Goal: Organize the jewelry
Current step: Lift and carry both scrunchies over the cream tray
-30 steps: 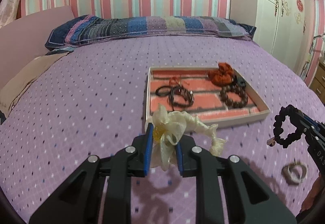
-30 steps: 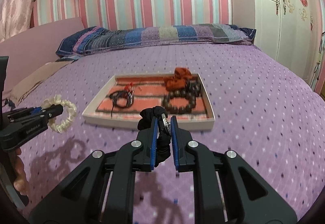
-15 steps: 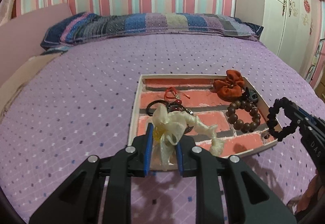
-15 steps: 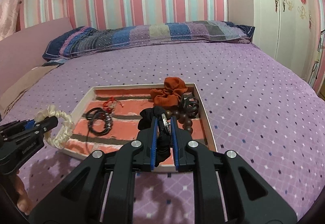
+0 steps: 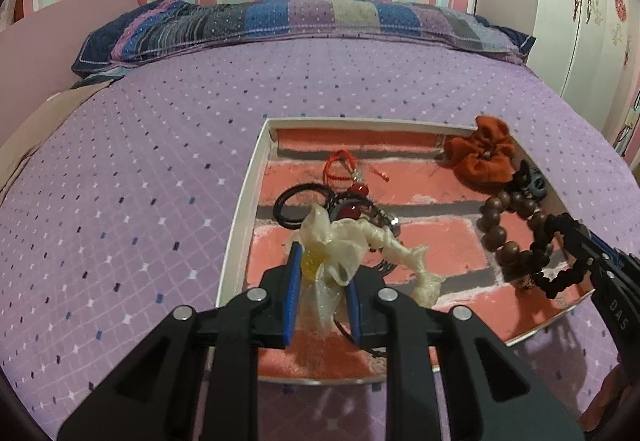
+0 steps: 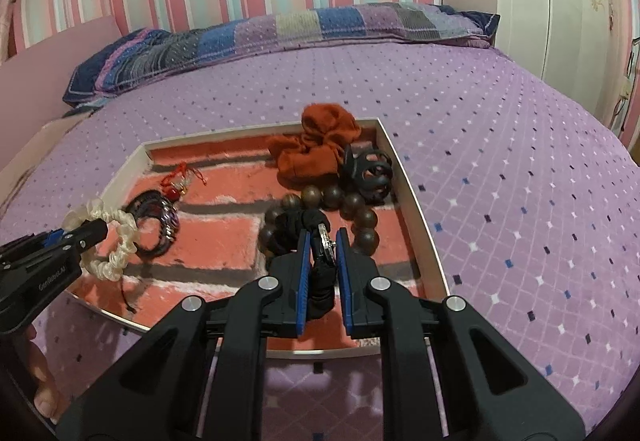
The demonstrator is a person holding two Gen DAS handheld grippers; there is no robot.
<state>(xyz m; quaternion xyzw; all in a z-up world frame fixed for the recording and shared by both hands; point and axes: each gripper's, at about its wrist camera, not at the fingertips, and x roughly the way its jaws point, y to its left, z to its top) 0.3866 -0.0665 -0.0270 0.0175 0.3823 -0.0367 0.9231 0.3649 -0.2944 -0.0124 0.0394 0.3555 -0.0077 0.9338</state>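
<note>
Cream scrunchie (image 5: 340,245) pinched in the left tool (image 5: 323,273), blue pads closed narrow on its gathered knot; its loose loop trails to the right. A second ago this tool was short of the tray, over bare bedspread; now it hangs over the tray's (image 5: 236,225) near-left part, above the black hair ties (image 5: 302,205) and the metal-link bracelet, which is mostly hidden behind the scrunchie.

Black scrunchie (image 6: 300,229), with a small metal charm, clamped in the right tool (image 6: 322,245), pads narrow on it. This tool has also come forward: a second ago it was in front of the tray's near rim; now it is over the near-right part, directly above the wooden bead bracelet (image 6: 352,209).

Already lying in the tray: rust-orange scrunchie (image 6: 316,149) at the far right corner, black claw clip (image 6: 370,171) just beside it, red cord charm (image 6: 180,181) toward the far left. The tray sits on the purple dotted bedspread (image 6: 520,161), striped pillows (image 5: 300,21) at the head of the bed.

Reading: both carries have reached the drop zone together. Neither piece appears to touch the tray floor yet; release is the step in hand. Risk: the black scrunchie lands on the beads and the cream one on the hair ties, piling rather than sorting. Bare floor shows between the two clusters and along the near edge.
</note>
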